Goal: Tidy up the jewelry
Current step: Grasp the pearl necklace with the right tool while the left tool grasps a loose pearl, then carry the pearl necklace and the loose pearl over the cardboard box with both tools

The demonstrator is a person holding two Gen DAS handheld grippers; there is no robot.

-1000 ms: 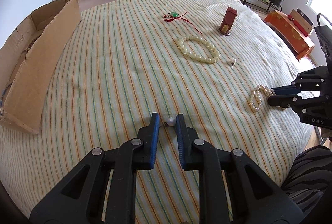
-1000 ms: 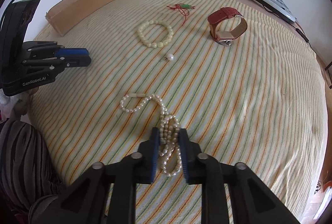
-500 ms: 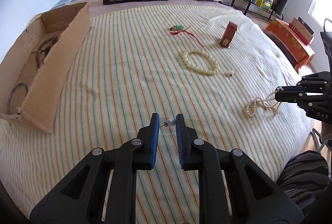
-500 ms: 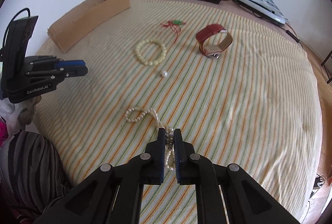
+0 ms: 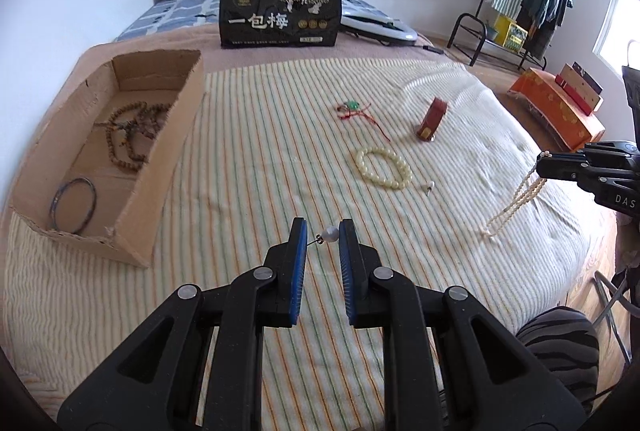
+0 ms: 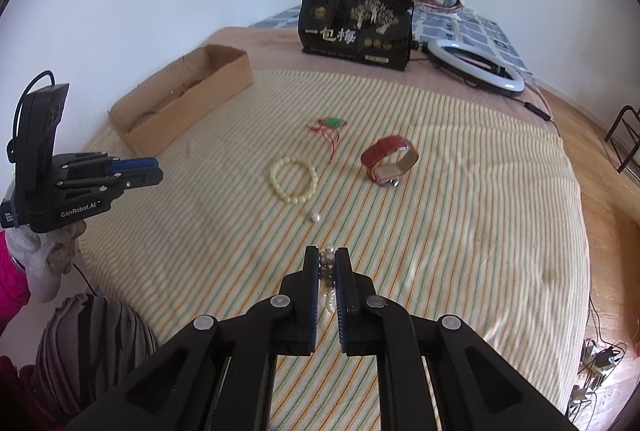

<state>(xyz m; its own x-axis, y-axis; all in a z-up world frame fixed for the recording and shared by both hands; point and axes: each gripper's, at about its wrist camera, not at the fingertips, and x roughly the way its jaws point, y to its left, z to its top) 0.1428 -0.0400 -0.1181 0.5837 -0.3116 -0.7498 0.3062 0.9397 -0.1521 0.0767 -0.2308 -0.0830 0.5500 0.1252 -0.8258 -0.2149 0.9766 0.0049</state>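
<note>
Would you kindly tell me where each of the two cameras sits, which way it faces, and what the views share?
Left wrist: on the left gripper, looking down its fingers across the striped bed; it pinches a pearl stud earring; right gripper at right, dangling a white pearl necklace.
Right wrist: on the right gripper, shut on that necklace; left gripper and gloved hand at left.
Shared: brown cardboard box, cream bead bracelet, red leather watch.

bangle (image 5: 74, 205) in cardboard box (image 5: 168, 167)
</note>
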